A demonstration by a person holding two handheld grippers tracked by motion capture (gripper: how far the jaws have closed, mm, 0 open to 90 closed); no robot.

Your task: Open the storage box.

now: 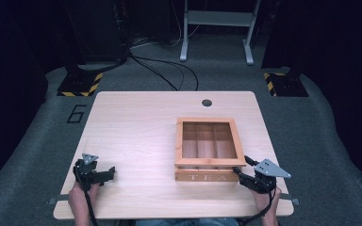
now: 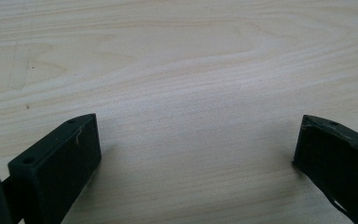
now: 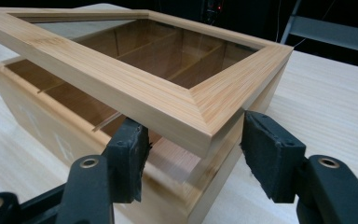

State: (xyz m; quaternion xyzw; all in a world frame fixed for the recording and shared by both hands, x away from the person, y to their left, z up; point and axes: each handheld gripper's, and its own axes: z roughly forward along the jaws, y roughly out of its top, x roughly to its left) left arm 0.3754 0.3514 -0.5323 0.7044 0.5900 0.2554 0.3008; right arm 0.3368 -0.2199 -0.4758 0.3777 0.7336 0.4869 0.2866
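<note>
The rectangular bamboo tea box with a glass-paned lid (image 1: 209,149) sits right of centre on the pale wooden surface (image 1: 136,136), long axis running 12 to 6 o'clock, lettered front toward 6. Its lid is tilted ajar above the compartments. The right gripper (image 3: 193,149) straddles the lid's near-right corner at 5 o'clock, jaws part-spread, not pinching. The left gripper (image 2: 196,149), at 8 o'clock, has spread jaws.

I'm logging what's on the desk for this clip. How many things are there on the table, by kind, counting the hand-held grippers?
Wooden tea box, lid lifted a little at the front: 1
Grippers: 2, the left gripper and the right gripper
Total: 3, all on the table
</note>
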